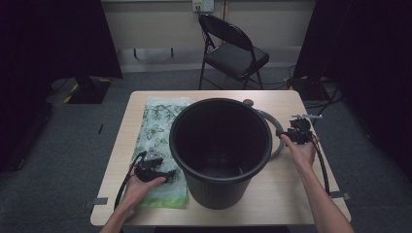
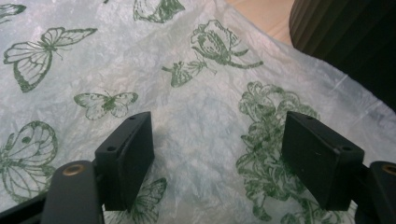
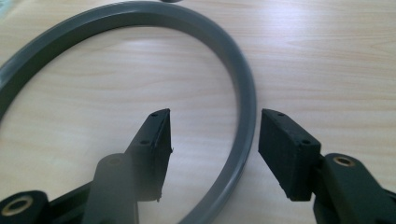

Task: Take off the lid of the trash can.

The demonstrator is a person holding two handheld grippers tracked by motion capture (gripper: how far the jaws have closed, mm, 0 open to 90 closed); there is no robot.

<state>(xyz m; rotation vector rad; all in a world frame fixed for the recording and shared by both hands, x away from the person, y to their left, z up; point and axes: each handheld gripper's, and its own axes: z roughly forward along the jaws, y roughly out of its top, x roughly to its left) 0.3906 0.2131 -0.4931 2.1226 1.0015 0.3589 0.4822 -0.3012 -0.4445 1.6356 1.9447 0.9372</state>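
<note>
While both tools work at opposite sides of the tall black ribbed plastic bucket point(image 1: 221, 150), the grey plastic ring point(image 3: 243, 107) lies flat on the pale wooden desk point(image 1: 291, 187), partly hidden behind the bucket in the high view, where its curve emerges at centre right. The right tool point(image 3: 212, 144) has its jaws spread, straddling the ring's rim without pressing it; the rim passes between them from lower centre to upper left of the right gripper view. The left tool point(image 2: 217, 154), at lower left of the high view, is likewise spread, with nothing pinched, poised over the translucent plastic bag printed with green butterflies and flowers point(image 2: 187, 107). That bag lies flat with its long axis running from the desk's near edge to its far edge. The left gripper view shows its crinkled print closely, plus the bucket's ribbed wall at upper right. Bare desk remains right of the ring and along the near edge.
</note>
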